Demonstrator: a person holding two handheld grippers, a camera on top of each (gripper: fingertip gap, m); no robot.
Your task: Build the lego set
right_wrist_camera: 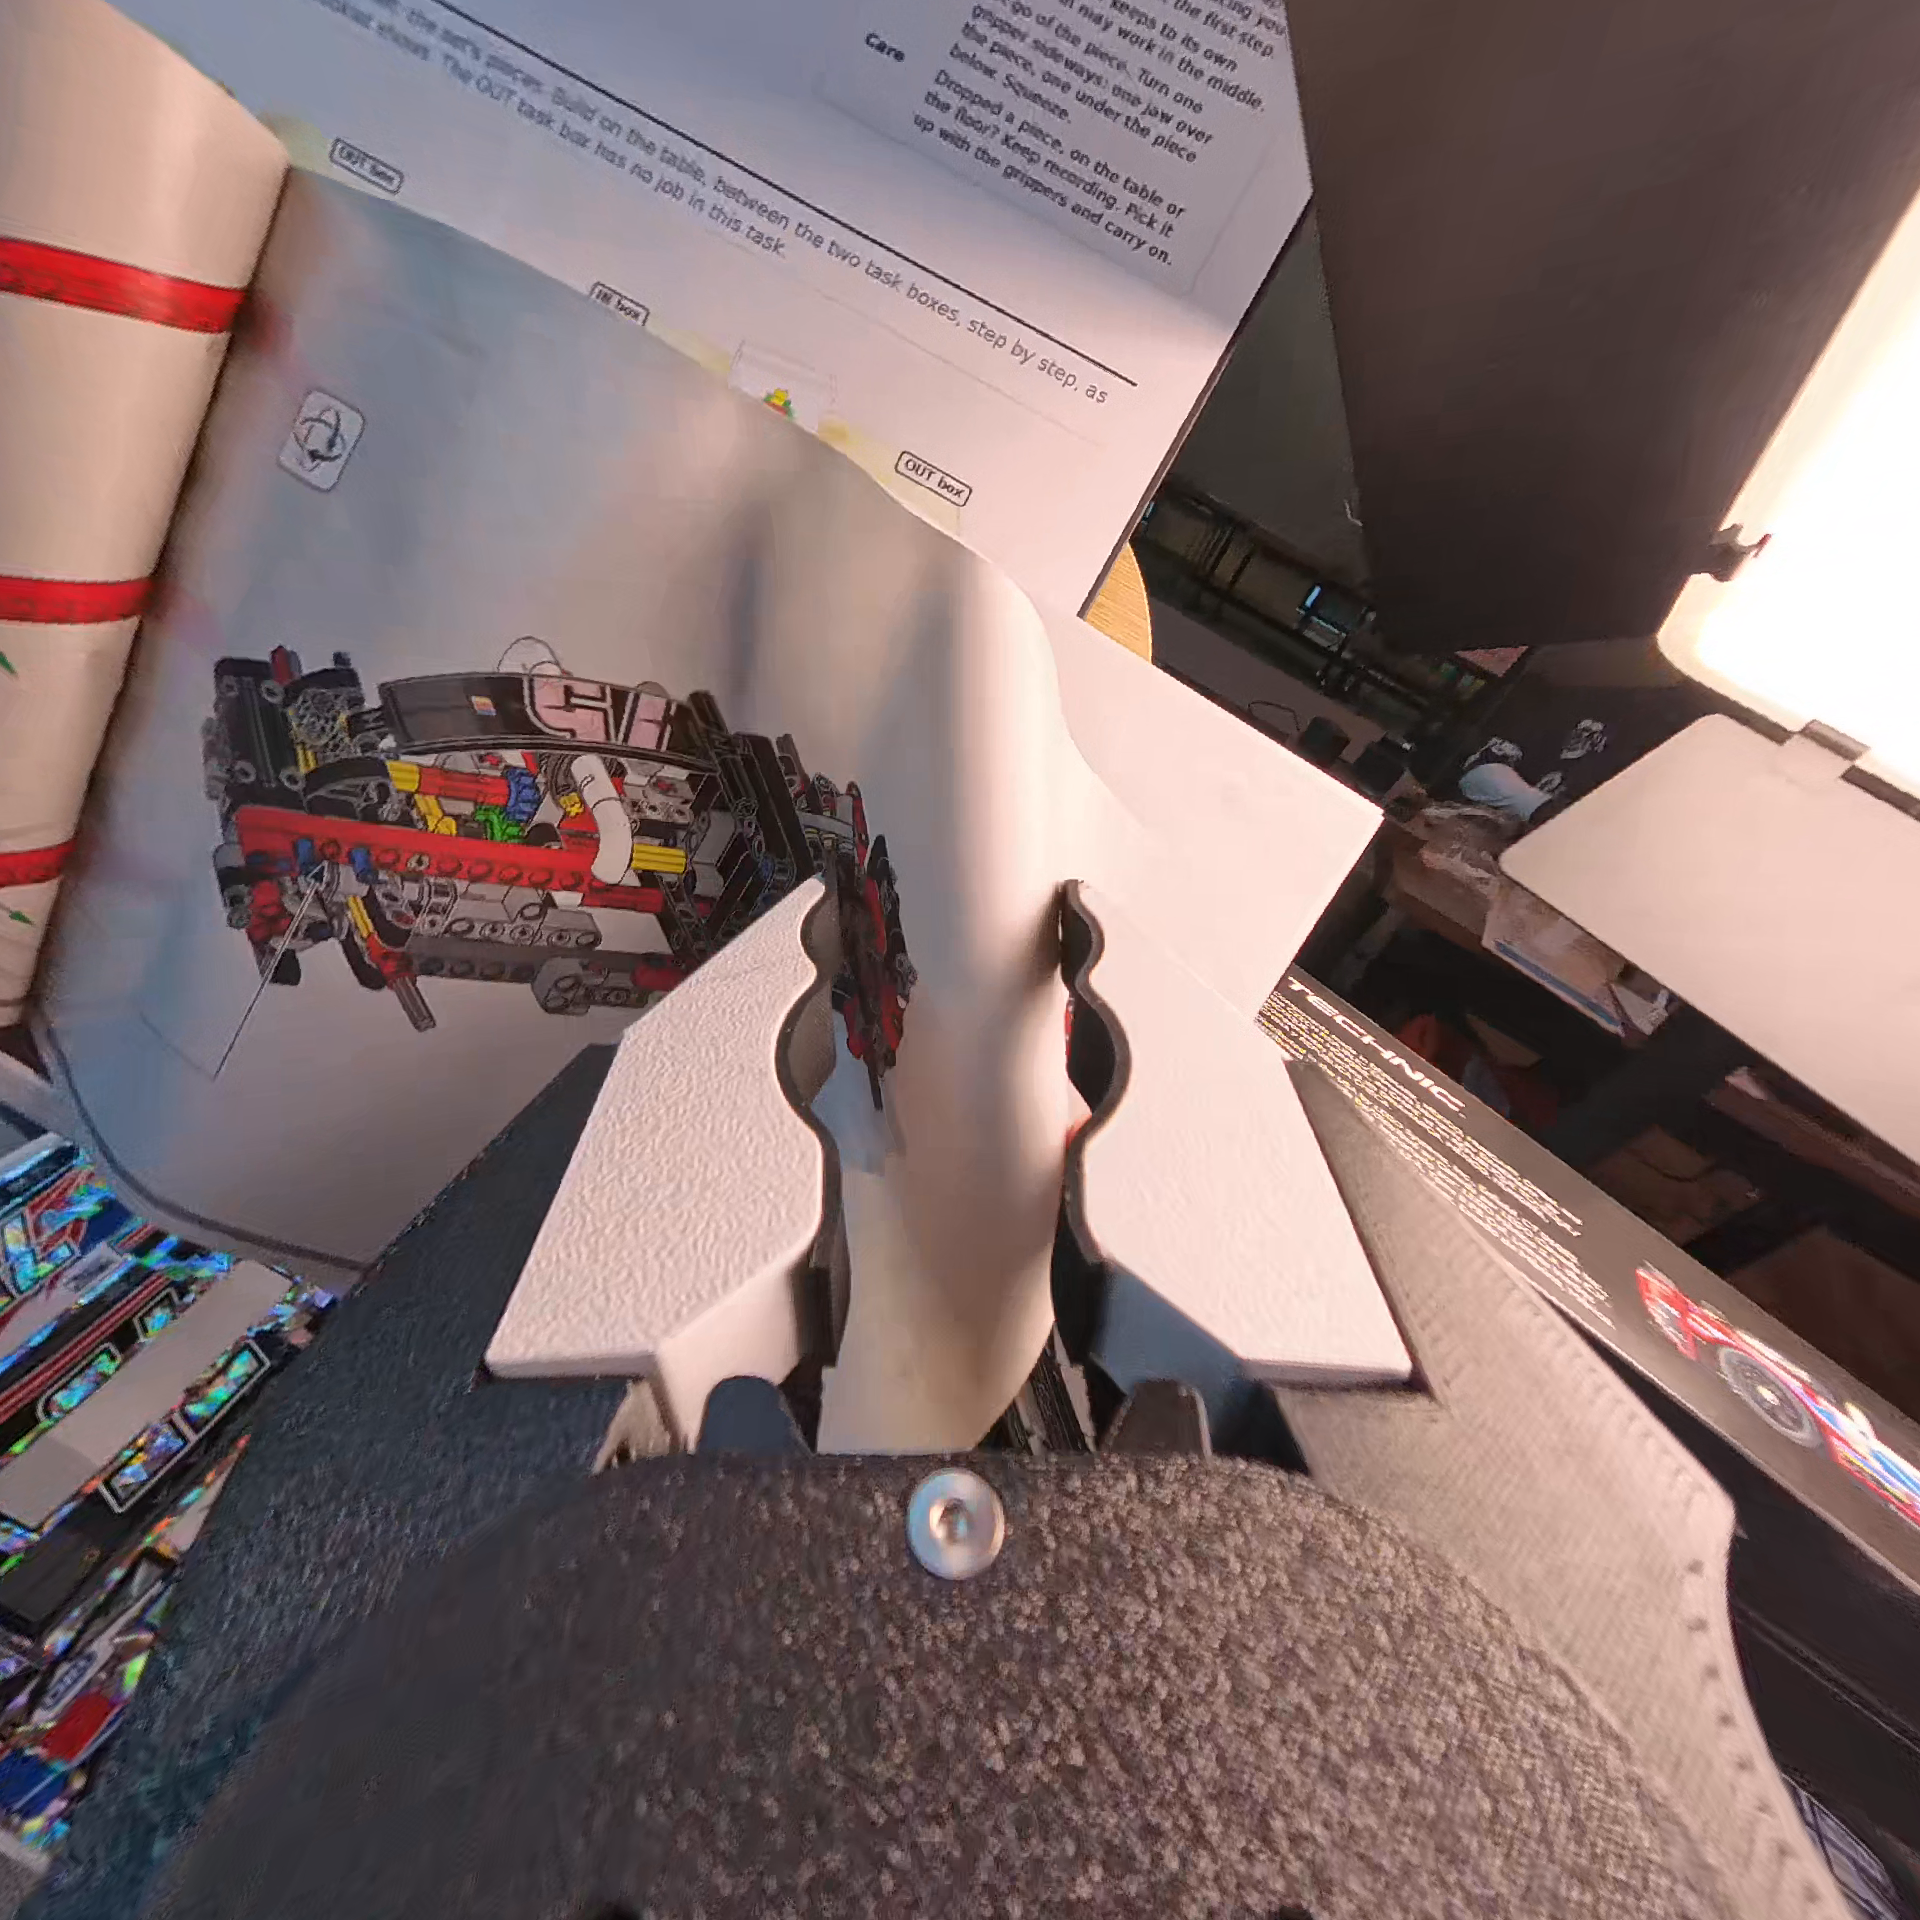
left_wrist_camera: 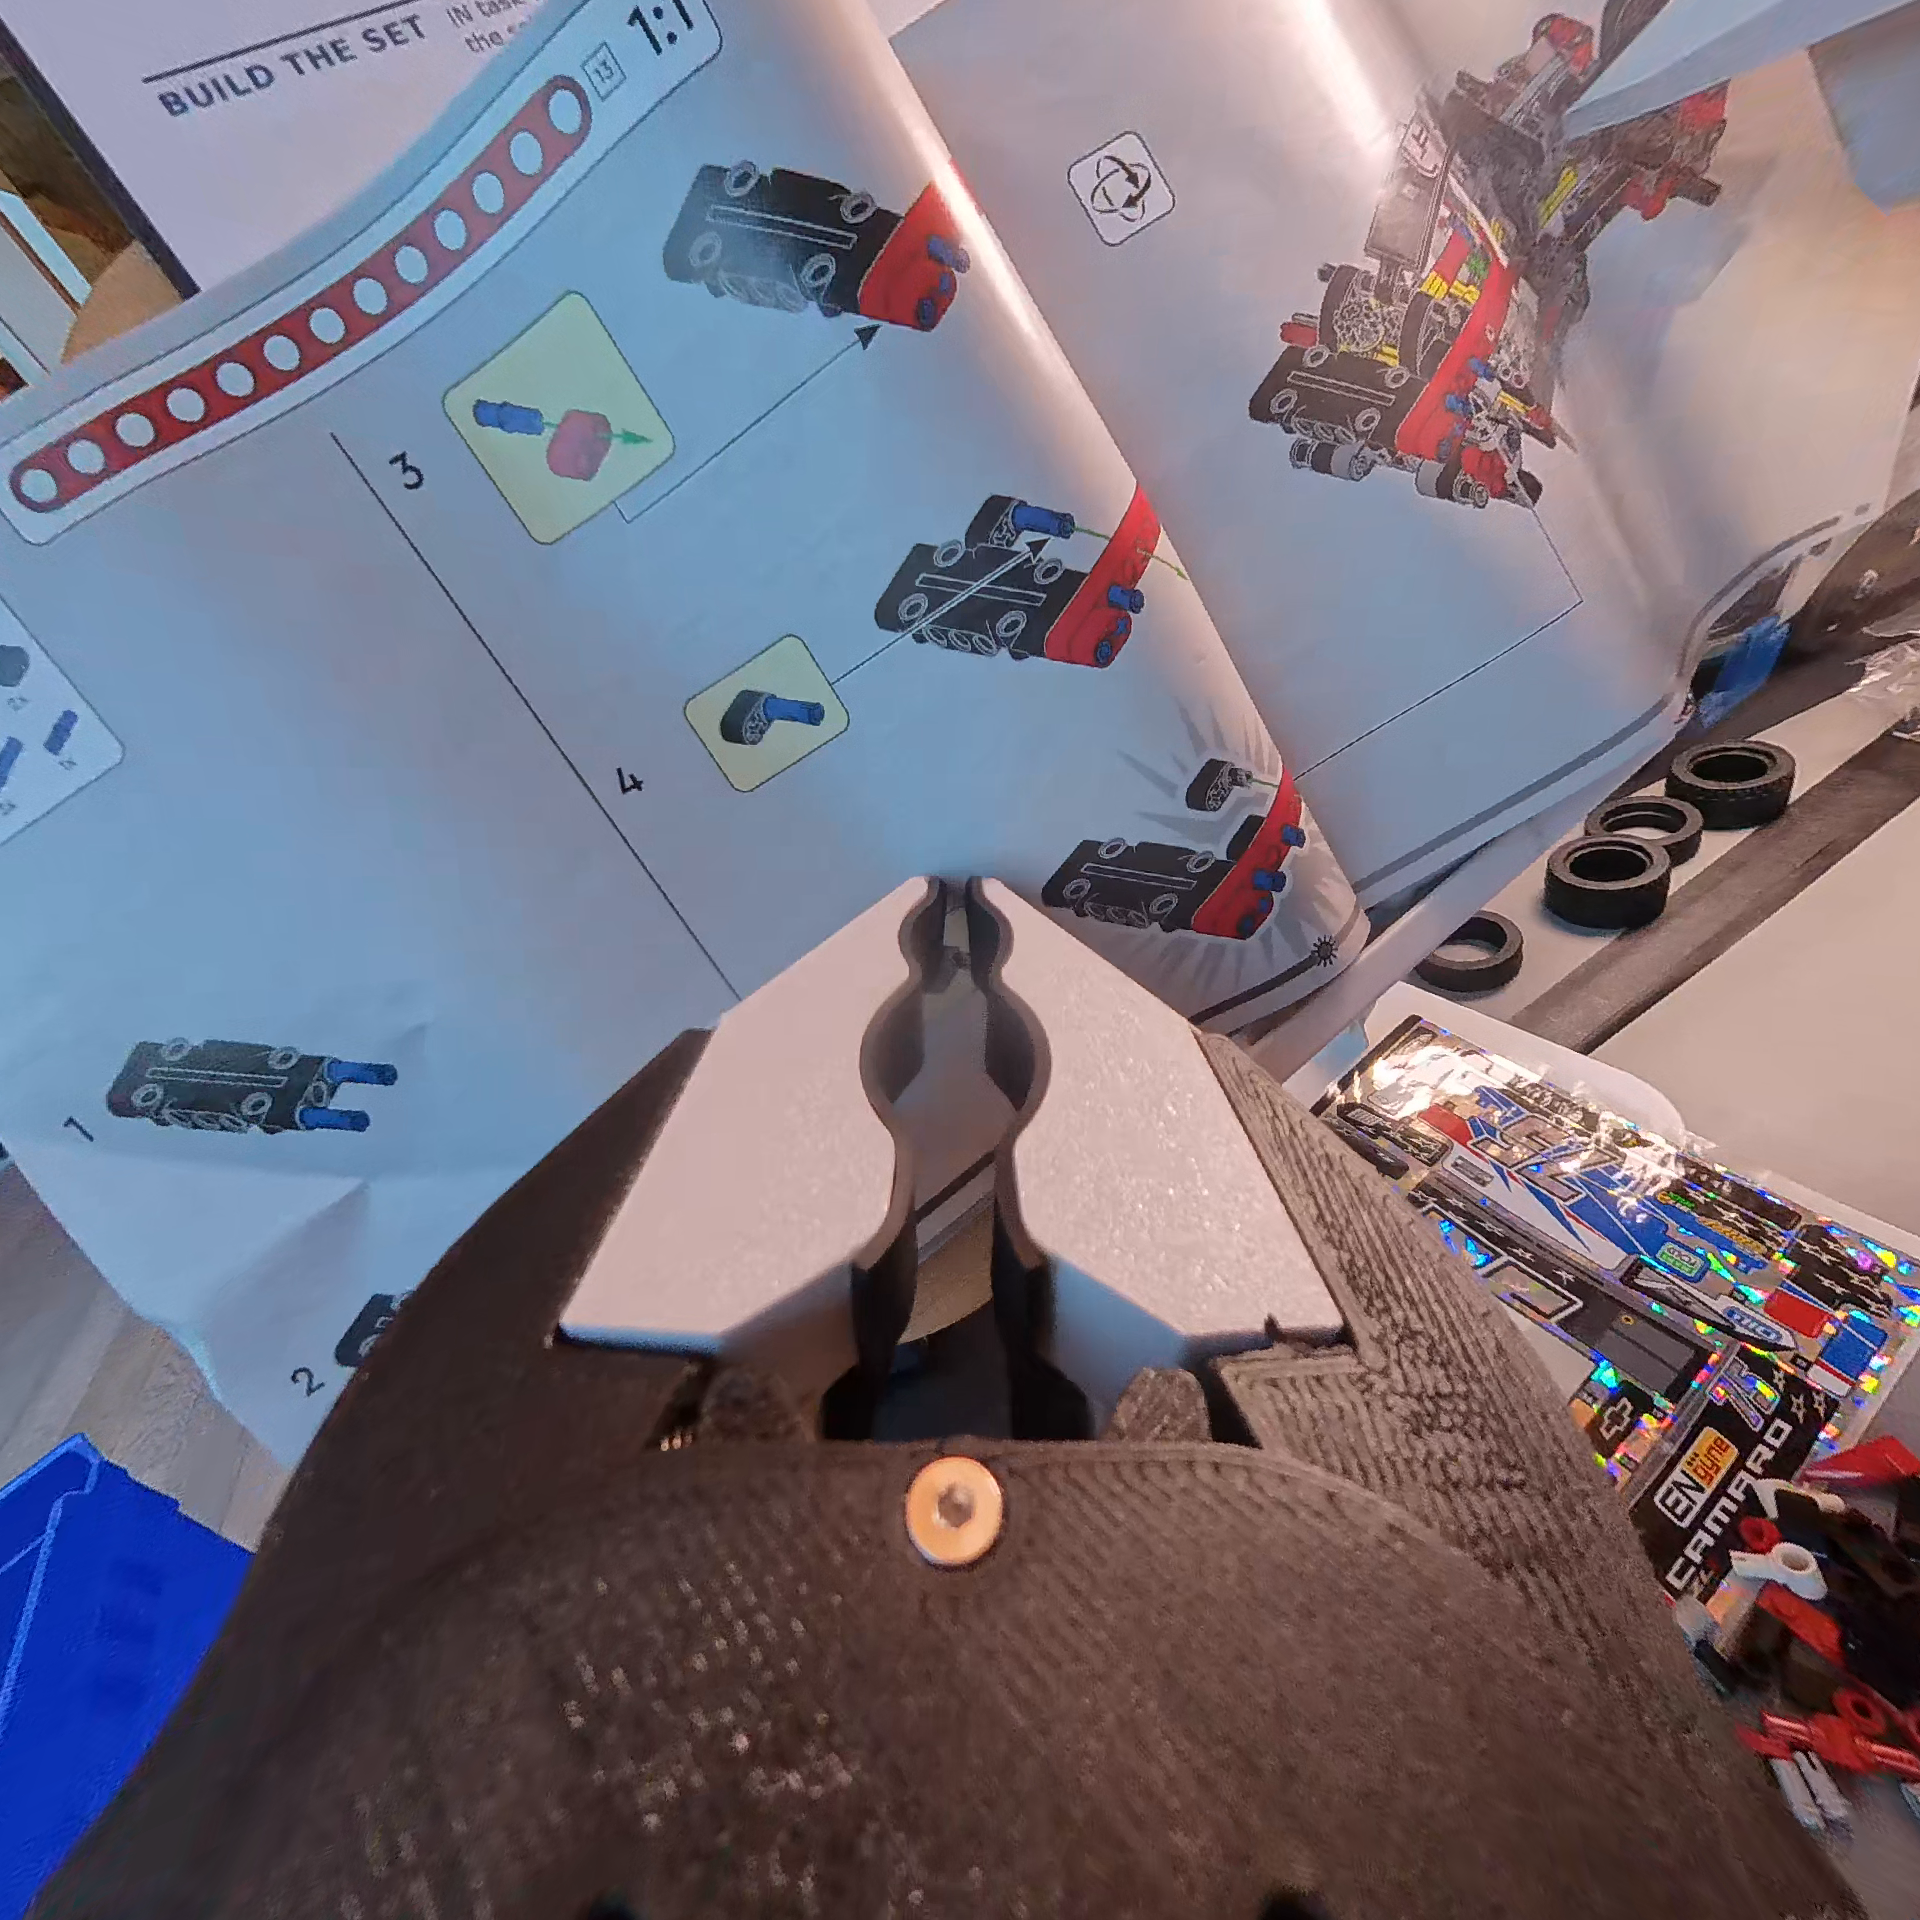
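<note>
The open instruction booklet (left_wrist_camera: 520, 727) stands curled in front of both grippers, showing numbered steps with black, red and blue pieces. My left gripper (left_wrist_camera: 954, 888) is shut, its tips pinching the bottom edge of the left page. In the right wrist view the right page (right_wrist_camera: 520, 520) shows a picture of the built car, and its outer edge curls between the fingers of my right gripper (right_wrist_camera: 945, 886), which is open. No Lego piece is in either gripper.
Three black tyres (left_wrist_camera: 1605, 883) and a ring lie right of the booklet. A holographic sticker sheet (left_wrist_camera: 1621, 1247) and loose red, black and white pieces (left_wrist_camera: 1829, 1621) lie at the right. A blue bin (left_wrist_camera: 73, 1621) is at lower left. The black set box (right_wrist_camera: 1558, 1247) lies on the right. A printed sheet (right_wrist_camera: 831, 156) stands behind. Spacing between my two grippers at the tips: around 25 cm.
</note>
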